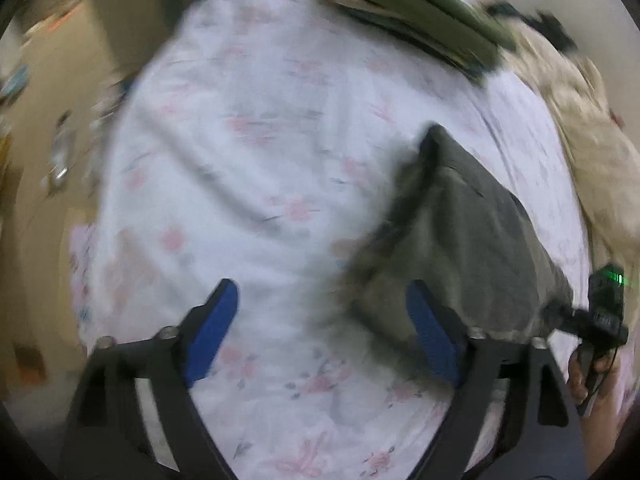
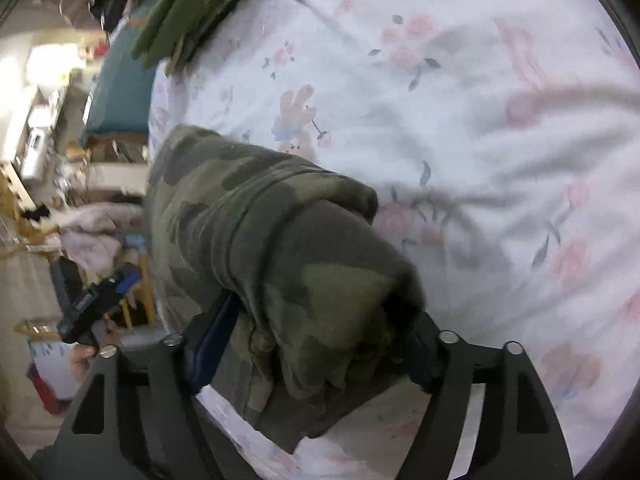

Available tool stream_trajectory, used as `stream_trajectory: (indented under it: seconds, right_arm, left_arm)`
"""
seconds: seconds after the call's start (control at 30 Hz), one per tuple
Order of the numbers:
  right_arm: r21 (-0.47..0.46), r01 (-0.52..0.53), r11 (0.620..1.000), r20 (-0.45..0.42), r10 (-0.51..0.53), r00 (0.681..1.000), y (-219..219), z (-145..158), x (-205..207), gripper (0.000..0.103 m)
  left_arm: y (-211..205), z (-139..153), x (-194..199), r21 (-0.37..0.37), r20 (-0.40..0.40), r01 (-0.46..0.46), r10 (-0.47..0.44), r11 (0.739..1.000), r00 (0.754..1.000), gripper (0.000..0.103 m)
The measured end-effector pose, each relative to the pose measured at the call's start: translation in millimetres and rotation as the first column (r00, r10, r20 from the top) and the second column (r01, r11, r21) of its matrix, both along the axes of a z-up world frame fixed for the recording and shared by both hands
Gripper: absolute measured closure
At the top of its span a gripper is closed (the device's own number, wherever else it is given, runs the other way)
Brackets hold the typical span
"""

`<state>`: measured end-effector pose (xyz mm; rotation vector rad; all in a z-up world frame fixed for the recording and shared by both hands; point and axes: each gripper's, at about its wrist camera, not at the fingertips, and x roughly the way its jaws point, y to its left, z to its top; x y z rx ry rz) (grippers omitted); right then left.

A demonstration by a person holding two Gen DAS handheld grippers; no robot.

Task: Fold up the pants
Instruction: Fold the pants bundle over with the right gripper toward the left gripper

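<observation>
A white bedsheet [image 1: 256,152] printed with pink flowers and grey leaves covered the bed and lay in soft wrinkles across most of both views. At the far side of the bed sat a stack of folded olive-green cloth [image 1: 424,12], with a rumpled cream blanket [image 1: 592,152] beside it in the left wrist view. Beyond the bed's edge the right wrist view showed a teal mattress edge [image 2: 120,92], a pale heap of pinkish laundry [image 2: 92,236] on the beige floor [image 2: 28,280], and a brightly lit, cluttered area [image 2: 44,72] too blurred to read.
</observation>
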<state>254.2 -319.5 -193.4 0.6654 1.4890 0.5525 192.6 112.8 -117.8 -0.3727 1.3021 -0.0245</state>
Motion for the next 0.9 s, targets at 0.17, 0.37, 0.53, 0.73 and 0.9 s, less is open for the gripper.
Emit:
stream_trajectory:
  seconds: [0.17, 0.37, 0.53, 0.73, 0.9]
  right_arm:
    - [0.036, 0.221, 0.975, 0.049, -0.223, 0.974, -23, 12, -28, 0.000]
    - [-0.030, 0.299, 0.954, -0.004, -0.299, 0.954, -13, -16, -57, 0.000]
    - [-0.029, 0.303, 0.952, 0.072, -0.301, 0.951, 10, -16, -55, 0.023]
    - [-0.079, 0.201, 0.977, 0.273, -0.172, 0.946, 30, 41, -59, 0.076]
    - [-0.037, 0.104, 0.994, 0.385, -0.082, 0.919, 21, 101, -49, 0.081]
  left_arm:
    - [-47, -34, 43, 0.029, -0.004, 0.336, -0.336, 0.942, 0.942, 0.007]
    - [-40, -67, 65, -0.171, 0.003, 0.329, -0.333, 0.929, 0.943, 0.000]
    - [-45, -67, 60, -0.278, 0.000, 0.324, -0.338, 0.904, 0.941, 0.049]
    - [-68, -18, 41, -0.106, 0.055, 0.415, -0.411, 0.904, 0.910, 0.092]
    - [-45, 57, 0, -0.140, 0.178, 0.362, -0.336, 0.922, 0.925, 0.092]
